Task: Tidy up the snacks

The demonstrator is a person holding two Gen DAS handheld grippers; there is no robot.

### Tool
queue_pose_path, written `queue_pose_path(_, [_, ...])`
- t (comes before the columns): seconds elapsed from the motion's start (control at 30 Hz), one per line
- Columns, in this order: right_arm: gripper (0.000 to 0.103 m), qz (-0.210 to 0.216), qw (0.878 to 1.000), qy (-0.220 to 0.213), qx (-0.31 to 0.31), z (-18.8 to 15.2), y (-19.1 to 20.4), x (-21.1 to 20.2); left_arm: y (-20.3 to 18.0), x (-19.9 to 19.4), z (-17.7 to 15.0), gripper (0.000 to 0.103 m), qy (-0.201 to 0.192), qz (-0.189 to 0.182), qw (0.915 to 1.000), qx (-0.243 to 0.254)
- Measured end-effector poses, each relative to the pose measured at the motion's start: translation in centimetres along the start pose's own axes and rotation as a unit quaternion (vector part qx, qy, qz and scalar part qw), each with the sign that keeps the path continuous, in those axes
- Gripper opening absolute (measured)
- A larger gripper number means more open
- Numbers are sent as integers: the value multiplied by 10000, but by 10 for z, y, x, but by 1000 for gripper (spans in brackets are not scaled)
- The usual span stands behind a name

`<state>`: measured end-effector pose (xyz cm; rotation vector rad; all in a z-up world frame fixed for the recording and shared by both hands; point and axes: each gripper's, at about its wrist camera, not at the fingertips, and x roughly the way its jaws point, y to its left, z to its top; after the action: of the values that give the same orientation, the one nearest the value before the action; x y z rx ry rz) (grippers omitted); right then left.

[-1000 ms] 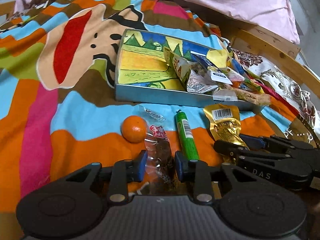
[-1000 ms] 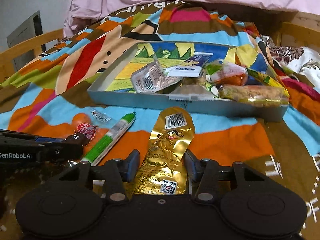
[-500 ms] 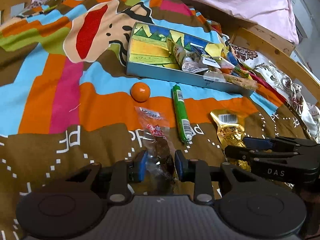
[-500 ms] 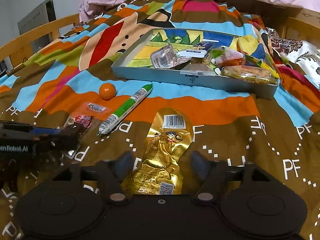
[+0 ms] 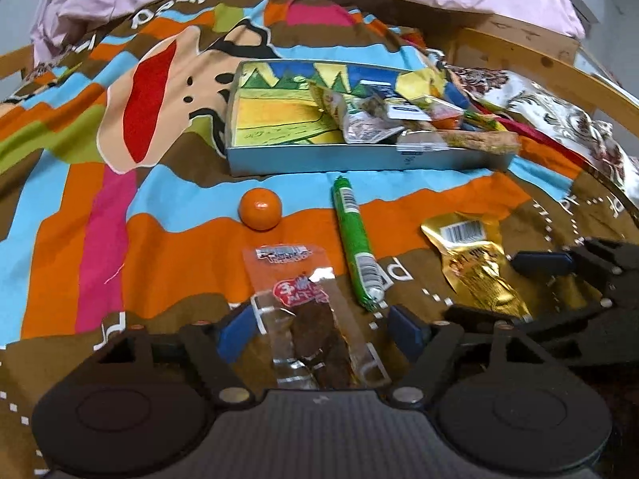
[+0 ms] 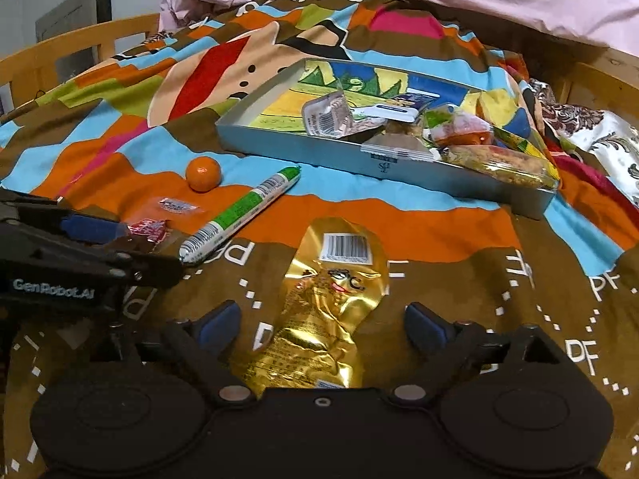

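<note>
Opening, the left gripper (image 5: 321, 325) has a clear jerky packet (image 5: 309, 319) lying loose between its jaws; the right gripper (image 6: 319, 321), also widening, straddles a gold pouch (image 6: 331, 303) without touching. Beyond lie a green sausage (image 5: 353, 239), an orange (image 5: 260, 208), then the snack-filled tray (image 5: 319, 159).

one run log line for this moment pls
left claw: opening, clear jerky packet between fingers, lying on blanket | right claw: opening, gold pouch between fingers | tray: part filled | outside tray: orange, green sausage stick
</note>
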<state>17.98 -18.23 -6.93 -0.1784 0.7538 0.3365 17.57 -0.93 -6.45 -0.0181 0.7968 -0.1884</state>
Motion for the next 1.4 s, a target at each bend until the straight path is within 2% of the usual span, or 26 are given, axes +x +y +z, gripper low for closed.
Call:
queue_pose_path(0.07, [91, -56, 9999, -36, -131, -1, 4, 1, 2, 2, -1, 66, 0, 32, 10000, 10])
queue_pose_path(0.13, [89, -65, 9998, -47, -188, -1, 6, 1, 1, 2, -2, 58, -15, 87, 9999, 56])
queue_pose_path(0.23, [83, -41, 9998, -40, -177, -2, 7, 0, 0, -1, -5, 54, -60, 128, 9998, 103])
queue_pose_path(0.37, [54, -50, 9994, -77, -336, -3, 13, -5, 2, -5, -8, 51, -99, 154, 9998, 57])
queue_pose_path(0.4, [51, -13, 9993, -78, -354, -2, 14, -6, 2, -6, -8, 51, -110, 168, 9998, 62])
queue_pose_path(0.7, [55, 37, 9996, -125, -249, -5, 14, -1, -2, -4, -14, 50, -183, 251, 9994, 166])
queue_pose_path(0.9, [46, 1, 9989, -249, -386, -7, 20, -4, -8, -6, -17, 49, -293, 382, 9983, 337])
queue_pose_path(1.2, [44, -140, 9946, -448, -926, -10, 34, -16, -5, -24, -25, 48, -491, 311, 9982, 170])
queue_pose_path(1.4, [44, -162, 9910, -752, -1098, -7, 41, -36, -7, -44, -28, 45, -725, 340, 9967, 144])
